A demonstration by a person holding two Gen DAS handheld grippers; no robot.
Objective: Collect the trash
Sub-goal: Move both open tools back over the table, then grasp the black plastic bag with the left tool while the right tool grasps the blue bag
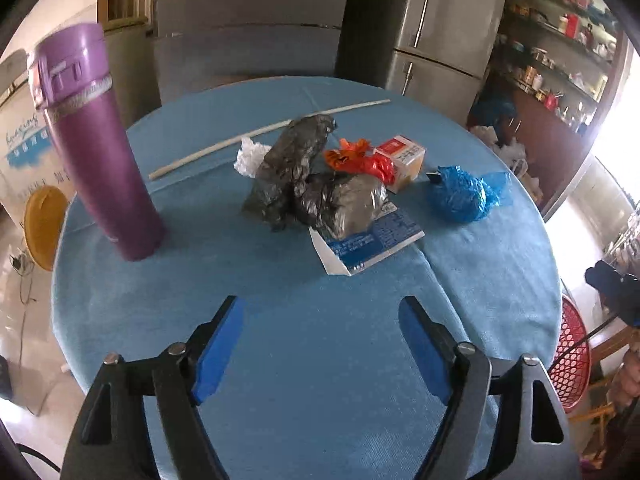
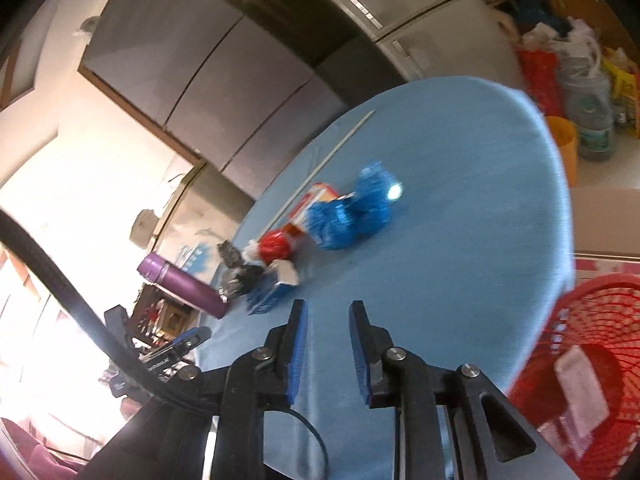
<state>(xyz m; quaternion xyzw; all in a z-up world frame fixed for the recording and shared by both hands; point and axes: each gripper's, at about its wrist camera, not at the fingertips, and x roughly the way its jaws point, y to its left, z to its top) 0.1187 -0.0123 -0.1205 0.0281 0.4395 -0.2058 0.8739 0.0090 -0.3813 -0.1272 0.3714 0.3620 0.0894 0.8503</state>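
Left gripper (image 1: 320,320) wide open and empty, right gripper (image 2: 326,312) barely parted, empty; trash pile (image 1: 320,184) mid-bench (image 1: 320,360): take black bag (image 1: 340,204) first, clear of flask (image 1: 100,148), drop in red basket (image 2: 592,360).
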